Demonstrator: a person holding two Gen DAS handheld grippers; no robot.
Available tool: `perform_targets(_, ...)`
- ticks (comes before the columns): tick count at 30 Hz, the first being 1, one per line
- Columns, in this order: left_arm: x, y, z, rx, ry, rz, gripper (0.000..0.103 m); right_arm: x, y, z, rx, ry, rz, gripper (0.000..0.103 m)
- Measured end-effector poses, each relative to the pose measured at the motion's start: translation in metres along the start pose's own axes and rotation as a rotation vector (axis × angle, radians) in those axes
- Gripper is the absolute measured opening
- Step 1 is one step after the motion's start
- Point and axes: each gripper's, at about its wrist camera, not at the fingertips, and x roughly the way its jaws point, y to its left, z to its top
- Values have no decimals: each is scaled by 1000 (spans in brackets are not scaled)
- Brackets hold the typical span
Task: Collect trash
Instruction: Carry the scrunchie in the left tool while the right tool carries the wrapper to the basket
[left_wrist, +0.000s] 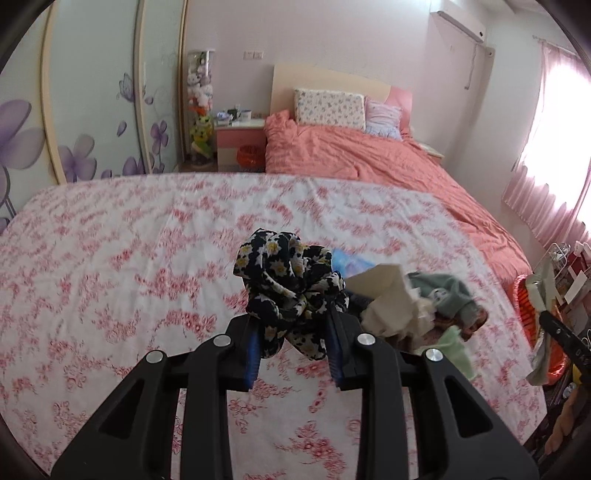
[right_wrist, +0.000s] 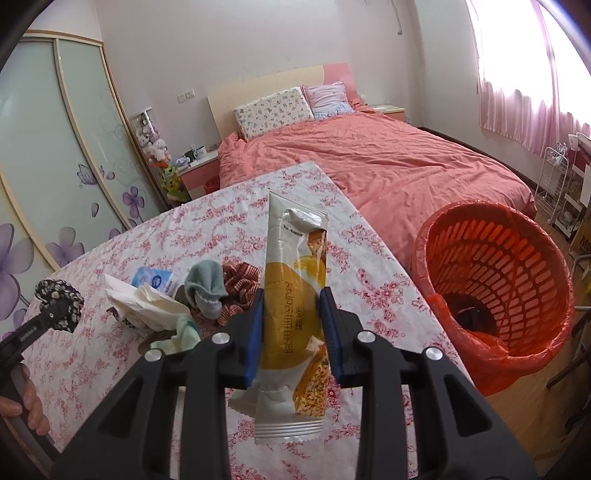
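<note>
My left gripper (left_wrist: 291, 325) is shut on a black scrunchie with yellow daisies (left_wrist: 290, 291) and holds it above the floral tablecloth (left_wrist: 110, 258). It also shows in the right wrist view (right_wrist: 59, 304). My right gripper (right_wrist: 291, 314) is shut on a white and yellow snack wrapper (right_wrist: 295, 295), held upright above the table near its right edge. A pile lies on the table: crumpled tissue (right_wrist: 147, 301), a blue tissue pack (right_wrist: 155, 278), a grey-green sock (right_wrist: 207, 288) and red checked cloth (right_wrist: 240, 282). An orange mesh trash bin (right_wrist: 495, 288) with a red liner stands on the floor right of the table.
A bed with a salmon duvet (right_wrist: 388, 162) lies beyond the table. A wardrobe with purple flower doors (left_wrist: 74, 129) is at the left. A pink nightstand (left_wrist: 240, 142) stands by the bed. A white wire rack (right_wrist: 557, 184) stands at the right under pink curtains.
</note>
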Motion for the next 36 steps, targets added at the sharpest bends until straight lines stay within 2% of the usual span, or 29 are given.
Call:
perform_targets(6, -14, -23, 10, 29, -21, -42, 29, -16, -4, 8, -2, -36, 5, 30)
perform_targets(19, -27, -95, 16, 120, -46, -195, 29, -45, -29, 19, 19, -104, -9, 30)
perform_targets(30, -9, -172, 11, 214, -23, -327, 29, -58, -80, 26, 46, -151, -81, 30)
perform_targets(36, 5, -218, 5, 266, 8, -399, 29, -58, -122, 29, 91, -162, -129, 30)
